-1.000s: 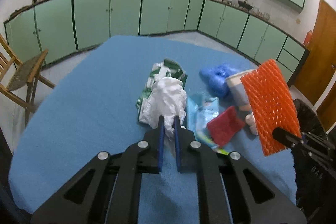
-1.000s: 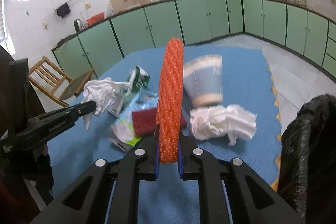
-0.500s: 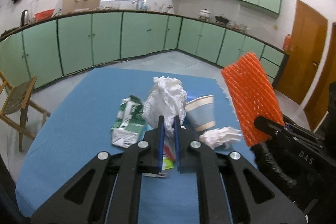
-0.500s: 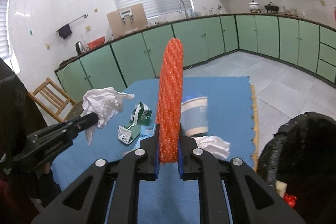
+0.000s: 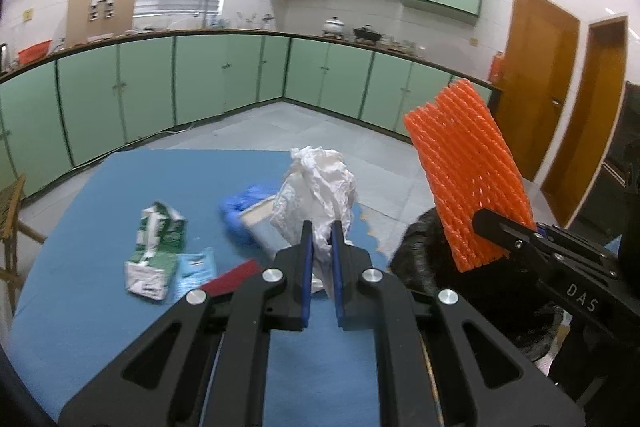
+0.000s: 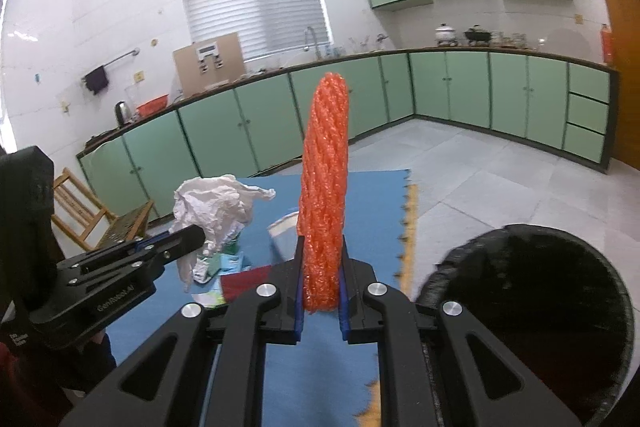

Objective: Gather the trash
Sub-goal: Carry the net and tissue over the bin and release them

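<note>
We hold the crumpled white paper [image 5: 316, 187] pinched between the 2 fingers of our left gripper [image 5: 320, 247], raised above the blue mat [image 5: 80, 211]. Our right gripper [image 6: 320, 267] clamps the orange foam net [image 6: 324, 187] upright between its fingers, beside the black trash bag [image 6: 532, 307] off the mat's right edge.

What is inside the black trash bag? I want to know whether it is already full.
In the right wrist view the black trash bag gapes open on the floor beside the blue mat. Its inside is only darkness; nothing in it can be made out.
</note>
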Tool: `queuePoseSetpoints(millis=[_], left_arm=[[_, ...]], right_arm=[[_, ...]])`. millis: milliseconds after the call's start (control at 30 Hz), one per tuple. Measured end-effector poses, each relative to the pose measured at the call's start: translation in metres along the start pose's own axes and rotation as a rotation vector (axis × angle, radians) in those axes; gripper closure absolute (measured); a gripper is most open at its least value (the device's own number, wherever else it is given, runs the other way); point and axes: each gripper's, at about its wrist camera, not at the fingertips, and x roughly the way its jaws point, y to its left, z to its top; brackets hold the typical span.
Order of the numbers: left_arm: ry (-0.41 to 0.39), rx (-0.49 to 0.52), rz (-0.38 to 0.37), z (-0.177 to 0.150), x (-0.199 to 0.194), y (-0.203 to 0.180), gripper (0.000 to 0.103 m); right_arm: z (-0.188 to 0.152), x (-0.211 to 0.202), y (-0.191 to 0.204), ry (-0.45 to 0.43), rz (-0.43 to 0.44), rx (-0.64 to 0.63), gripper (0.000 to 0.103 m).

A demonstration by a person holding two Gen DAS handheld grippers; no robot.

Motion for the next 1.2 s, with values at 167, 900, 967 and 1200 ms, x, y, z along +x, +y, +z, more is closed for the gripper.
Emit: queuePoseSetpoints(millis=[167, 900, 967, 1200], left_arm=[[-0.004, 0.037, -0.047, 0.0, 0.011, -0.028, 0.095], [0.05, 0.171, -0.232, -0.022, 0.079, -0.157, 0.095], [0.069, 0.182, -0.245, -0.028, 0.089, -0.167, 0.095], [0.131, 0.209, -0.268, -0.043, 0.124, -0.191, 0.095]], right_arm=[[-0.004, -0.022, -0.028, -0.019, -0.073, 0.035, 0.09], [-0.044, -0.078, -0.143, -0.003, -0.369, 0.188, 0.09], [-0.051, -0.078, -0.155, 0.014, -0.387, 0.208, 0.09], [-0.075, -0.071, -0.186, 0.067, -0.422, 0.263, 0.09]])
